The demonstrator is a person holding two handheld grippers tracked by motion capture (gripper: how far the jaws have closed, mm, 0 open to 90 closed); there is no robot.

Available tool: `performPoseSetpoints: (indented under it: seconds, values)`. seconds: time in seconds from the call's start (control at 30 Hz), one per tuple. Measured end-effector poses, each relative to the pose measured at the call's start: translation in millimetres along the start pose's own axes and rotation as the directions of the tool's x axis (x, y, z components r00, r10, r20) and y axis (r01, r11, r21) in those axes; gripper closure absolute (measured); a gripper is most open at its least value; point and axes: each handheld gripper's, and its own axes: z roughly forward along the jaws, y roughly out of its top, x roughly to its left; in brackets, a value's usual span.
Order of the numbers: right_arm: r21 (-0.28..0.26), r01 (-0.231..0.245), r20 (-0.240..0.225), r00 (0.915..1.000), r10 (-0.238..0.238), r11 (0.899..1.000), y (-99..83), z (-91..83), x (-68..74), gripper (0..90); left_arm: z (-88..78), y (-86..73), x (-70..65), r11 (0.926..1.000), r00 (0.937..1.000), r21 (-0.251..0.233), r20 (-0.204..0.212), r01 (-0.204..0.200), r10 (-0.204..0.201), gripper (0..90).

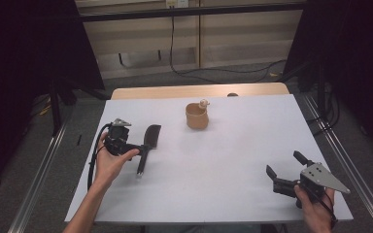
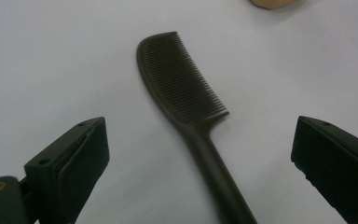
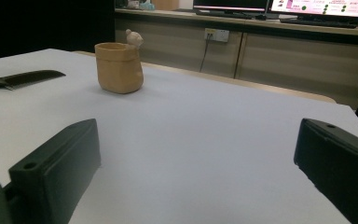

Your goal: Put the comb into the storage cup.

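A dark comb [image 1: 149, 141] lies on the white table top [image 1: 233, 194], left of centre, teeth end away from me. In the left gripper view the comb [image 2: 182, 84] points up and away, and its handle runs down between the jaws. My left gripper [image 1: 138, 145] [image 2: 200, 135] is open, one jaw on each side of the handle, not touching it. A tan cup [image 1: 196, 117] [image 3: 120, 67] with a small figure on its rim [image 3: 134, 38] stands upright at the middle back. My right gripper [image 1: 285, 164] [image 3: 199, 140] is open at the front right, holding nothing and facing the cup.
The comb's far end [image 3: 28, 77] is at the left edge of the right gripper view. A wooden strip [image 1: 199, 91] borders the table's back edge. Cables [image 1: 223, 75] lie on the floor behind, and metal rails [image 1: 342, 155] run along both sides.
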Motion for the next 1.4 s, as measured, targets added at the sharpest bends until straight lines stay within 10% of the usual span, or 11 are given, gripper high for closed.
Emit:
performPoseSetpoints:
  seconds: [0.67, 1.4]
  values:
    - [0.006, 0.007, -0.006, 1.0000, -0.007, 1.000, -0.1, -1.7, 0.5, 0.0, 27.9, 4.5, -2.8, 0.9822, 0.9999, 0.188, 0.011, 0.009, -0.011, 15.4]
    - [0.013, 0.011, -0.017, 0.9998, -0.011, 1.000, -0.8, -1.0, 1.2, 0.0, 39.4, 5.2, -5.7, 0.9659, 0.9995, 0.257, -0.009, 0.032, -0.031, 41.6]
